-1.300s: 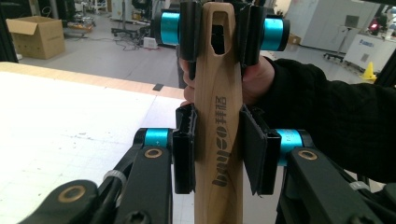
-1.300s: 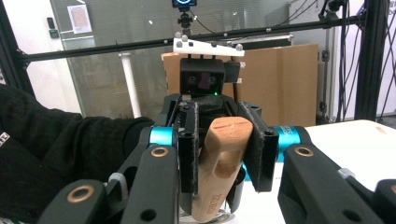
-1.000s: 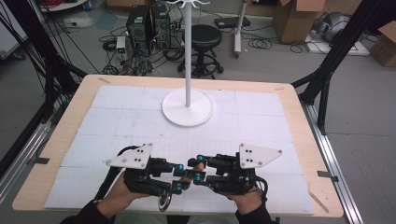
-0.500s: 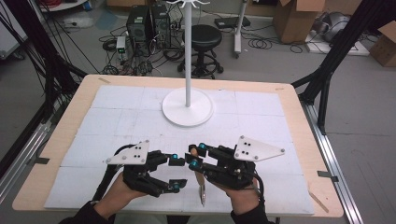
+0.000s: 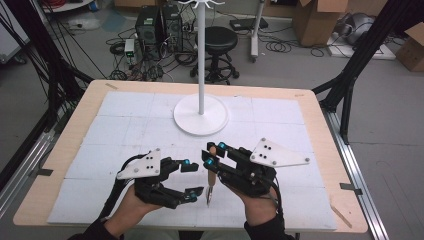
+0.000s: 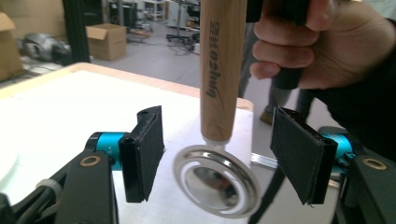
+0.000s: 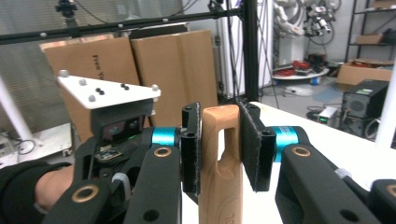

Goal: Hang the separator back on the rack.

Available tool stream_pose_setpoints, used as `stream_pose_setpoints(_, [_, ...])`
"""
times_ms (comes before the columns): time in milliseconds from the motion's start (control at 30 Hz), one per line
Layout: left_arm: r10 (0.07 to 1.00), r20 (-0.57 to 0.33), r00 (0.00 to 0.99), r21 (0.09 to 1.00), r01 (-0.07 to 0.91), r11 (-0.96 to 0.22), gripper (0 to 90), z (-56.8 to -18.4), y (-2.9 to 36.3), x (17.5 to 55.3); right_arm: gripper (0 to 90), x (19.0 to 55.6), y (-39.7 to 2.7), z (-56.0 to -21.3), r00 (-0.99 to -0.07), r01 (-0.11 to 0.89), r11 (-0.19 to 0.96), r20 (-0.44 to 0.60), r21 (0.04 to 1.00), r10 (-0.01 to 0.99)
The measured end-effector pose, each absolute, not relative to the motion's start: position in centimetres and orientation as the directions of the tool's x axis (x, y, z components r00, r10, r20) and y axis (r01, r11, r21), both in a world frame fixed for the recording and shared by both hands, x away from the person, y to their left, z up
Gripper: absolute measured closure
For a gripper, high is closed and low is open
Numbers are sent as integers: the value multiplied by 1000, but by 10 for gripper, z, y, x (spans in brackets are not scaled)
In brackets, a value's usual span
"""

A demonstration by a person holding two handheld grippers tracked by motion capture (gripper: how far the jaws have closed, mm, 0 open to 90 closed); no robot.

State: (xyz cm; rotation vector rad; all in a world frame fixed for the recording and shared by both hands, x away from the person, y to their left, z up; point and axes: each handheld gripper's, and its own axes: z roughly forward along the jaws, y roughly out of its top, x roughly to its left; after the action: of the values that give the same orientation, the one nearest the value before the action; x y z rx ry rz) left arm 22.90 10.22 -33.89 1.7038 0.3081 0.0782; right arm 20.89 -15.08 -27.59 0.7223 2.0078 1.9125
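A wooden-handled ladle (image 5: pixel 211 176) with a round metal bowl (image 6: pixel 217 181) hangs upright over the table's front. My right gripper (image 5: pixel 214 152) is shut on the top of its wooden handle (image 7: pixel 219 158), one pad on each side of the hanging slot. My left gripper (image 5: pixel 192 178) sits just left of it. Its jaws have just been opening and now stand apart. The metal bowl hangs between the black pads (image 6: pixel 144 156) without touching them. In the left gripper view the wooden handle (image 6: pixel 222 70) rises up to the person's right hand (image 6: pixel 322 42).
A white pole stand with a round base (image 5: pixel 201 115) rises from the middle of the white-covered table (image 5: pixel 125 130). Boxes, a stool (image 5: pixel 220 40) and computer cases stand on the floor behind. In the right gripper view, the left gripper's white plate (image 7: pixel 107 95) is close by.
The left jaws have opened off the ladle. The right gripper has lifted a little with the handle, and the ladle now hangs from it alone.
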Motion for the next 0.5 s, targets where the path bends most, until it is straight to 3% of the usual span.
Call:
stream_pose_setpoints(267, [270, -107, 957, 973, 157, -170, 375, -332, 83, 234, 711, 208, -143, -269, -789, 171, -19, 149, 985, 596])
stream_pose_setpoints(433, [273, -132, 953, 966, 185, -180, 455, -335, 77, 239, 711, 210, -143, -272, -780, 201, -46, 188, 978, 597])
stream_pose_setpoints(500, [268, -120, 956, 966, 175, -192, 537, -335, 77, 240, 711, 210, -144, -275, -779, 199, -53, 190, 979, 598])
